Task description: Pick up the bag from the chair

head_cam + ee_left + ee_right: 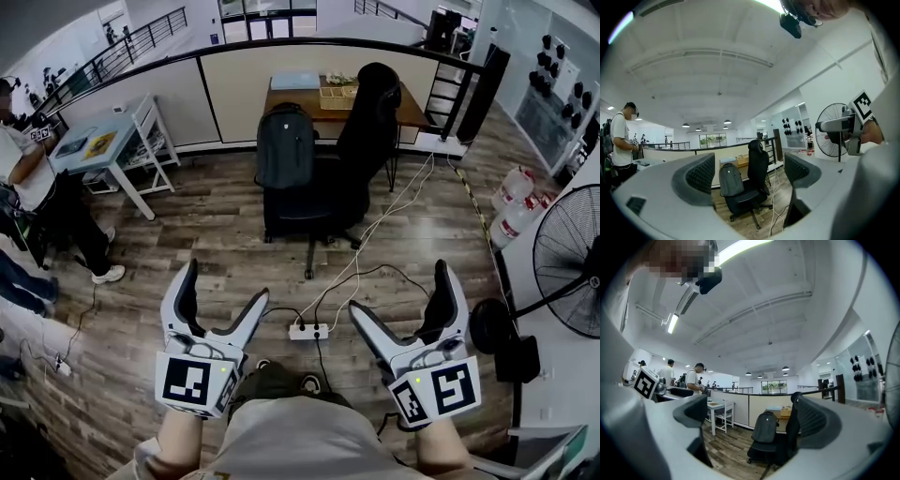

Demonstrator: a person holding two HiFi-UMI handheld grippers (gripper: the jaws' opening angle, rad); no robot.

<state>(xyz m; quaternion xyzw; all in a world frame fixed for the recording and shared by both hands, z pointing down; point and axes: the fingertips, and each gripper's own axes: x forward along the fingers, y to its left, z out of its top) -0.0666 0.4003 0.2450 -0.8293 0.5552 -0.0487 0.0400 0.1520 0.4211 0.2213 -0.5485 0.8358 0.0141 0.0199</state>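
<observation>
Just in front of my body, the left tongs (225, 283) and the right tongs (398, 289) are held level side by side, each with its jaws spread wide and nothing between them. I read that as readiness for a reach, not a grip. Both point at the same target, which is why each gripper view frames the chair between its jaws. On the wooden floor just beyond them lies a white power strip (308, 331), with pale cables (380, 220) trailing away past the chair's base, so I would judge the walk-in needs care underfoot. Well apart from both tongs stands the black office chair (323, 197). The dark grey bag (285, 145) sits upright on its seat, in front of the backrest; whether it leans on the backrest I cannot tell. Standing like that, its top faces up, which should make a grab from above the easier option. Behind the chair is a brown table (411, 111) set against a low curved partition (234, 89).
</observation>
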